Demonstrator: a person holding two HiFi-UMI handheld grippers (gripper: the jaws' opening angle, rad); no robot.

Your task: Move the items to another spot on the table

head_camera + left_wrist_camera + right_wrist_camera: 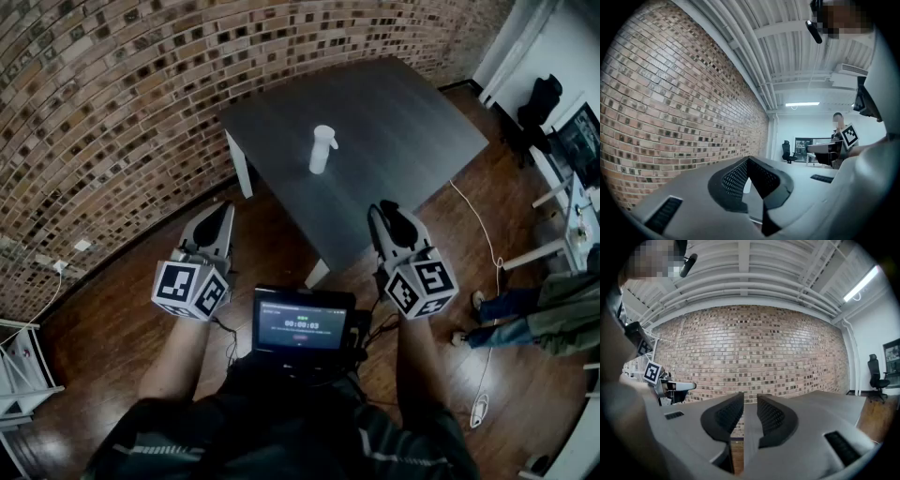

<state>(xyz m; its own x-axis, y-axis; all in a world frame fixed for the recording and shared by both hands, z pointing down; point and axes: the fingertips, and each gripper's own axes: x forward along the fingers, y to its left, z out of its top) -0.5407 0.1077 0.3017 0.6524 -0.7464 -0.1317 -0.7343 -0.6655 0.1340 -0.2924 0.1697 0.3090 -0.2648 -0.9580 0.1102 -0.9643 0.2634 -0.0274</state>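
Brick wall (112,103): curved across the head view from 8 o'clock to 1 o'clock; also filled the background of both gripper views.
Wood floor (103,328): lay dark brown around the table, from 7 o'clock round to 4 o'clock.
Table (394,122): stood at 12 to 1 o'clock, with a dark grey top on white legs; its near corner pointed toward 6 o'clock, between the two grippers.
Bystander (525,314): sat at 3 to 4 o'clock at the frame edge; only legs and a grey-green garment were shown.
Screen (302,321): sat at 6 o'clock at the wearer's chest, between the two marker cubes; lit, with print too small to read.
Left gripper (223,210): was held over the floor at 8 o'clock of the bottle, aimed toward 12 o'clock. Jaw tips met in a point in its own view (748,161); clamped nothing.
Right gripper (386,210): was held between 4 and 5 o'clock of the bottle, aimed toward 12 o'clock. Jaws stood narrowly apart in its own view (750,399), leaving a slim parallel gap; nothing lay between the pads.
Spray bottle (322,150): stood upright, white, near the middle of the table top, at 12 o'clock of the screen; well apart from both grippers, touched by neither.
Cable (478,410): trailed white over the floor at 4 o'clock, beside the bystander's feet.
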